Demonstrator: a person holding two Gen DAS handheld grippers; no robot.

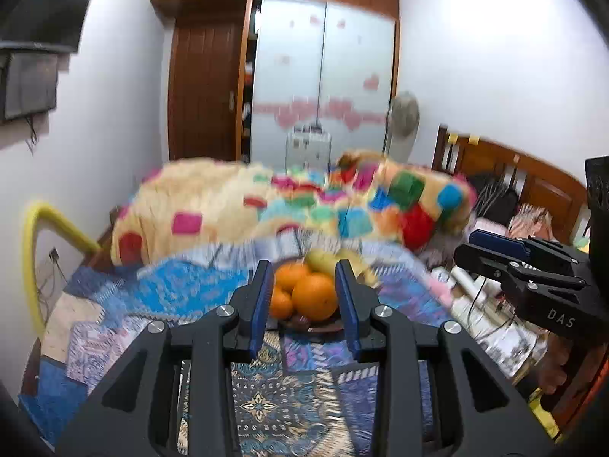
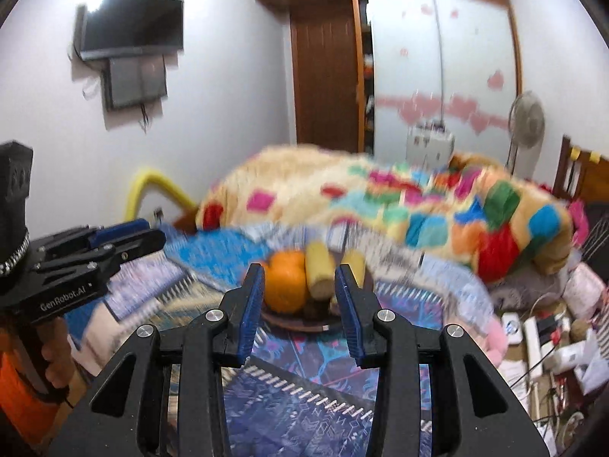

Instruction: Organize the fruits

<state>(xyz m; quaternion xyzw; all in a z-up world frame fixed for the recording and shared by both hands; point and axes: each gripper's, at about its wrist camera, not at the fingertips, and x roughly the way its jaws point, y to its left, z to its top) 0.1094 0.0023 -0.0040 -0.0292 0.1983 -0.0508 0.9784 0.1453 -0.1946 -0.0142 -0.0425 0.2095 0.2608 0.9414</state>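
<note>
the left gripper (image 1: 304, 285) fills the lower middle of the left wrist view, its blue-padded fingers (image 1: 259, 304) apart with only air between them; the right gripper (image 2: 300, 289) sits the same way in its own view, jaws apart and empty. each also shows in the other's picture, at the right edge of the left view and the left edge of the right view, a hand (image 2: 57, 361) gripping the handle there.

under both spreads the patterned blue bedspread (image 1: 171, 285), across the lower half of the frames. behind it, mid-frame, lies a cream blanket (image 1: 228, 205) with coloured squares (blurred). at the top centre stands a wardrobe (image 1: 323, 76) with pale sliding doors, and a wall television (image 2: 133, 23) hangs upper left in the right view.

the dark plate (image 2: 300, 323) sits on the bedspread at centre frame, seen between the fingers. on it are oranges (image 1: 315, 297) piled together, with yellowish fruit (image 2: 319, 266) touching them behind.
</note>
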